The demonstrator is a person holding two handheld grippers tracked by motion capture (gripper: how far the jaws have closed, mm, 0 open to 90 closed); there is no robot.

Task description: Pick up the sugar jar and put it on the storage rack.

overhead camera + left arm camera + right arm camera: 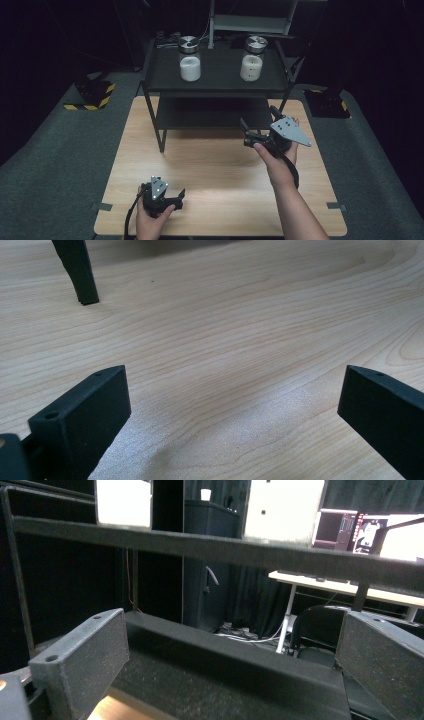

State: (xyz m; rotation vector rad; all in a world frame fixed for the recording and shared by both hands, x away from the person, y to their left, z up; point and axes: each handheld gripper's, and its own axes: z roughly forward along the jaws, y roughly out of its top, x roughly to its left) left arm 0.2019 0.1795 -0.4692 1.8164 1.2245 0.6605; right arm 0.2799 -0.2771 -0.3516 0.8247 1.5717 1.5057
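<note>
Two glass jars with metal lids stand on the top of a black two-tier shelf (215, 85): the left jar (190, 61) holds white powder, the right jar (252, 60) a cream one. My right gripper (260, 121) is raised in front of the shelf's lower tier (215, 665), open and holding nothing. In the right gripper view the jars' bases, left jar (123, 502) and right jar (285, 510), show above the upper shelf edge (225, 550). My left gripper (180, 198) rests low near the table's front edge, open over bare wood (235, 385).
The wooden table (220, 170) stretches between the two grippers. A black shelf leg (77, 272) stands ahead of the left gripper. Dark grey cloth surrounds the table, with black-and-yellow striped stands (92, 95) at the back left.
</note>
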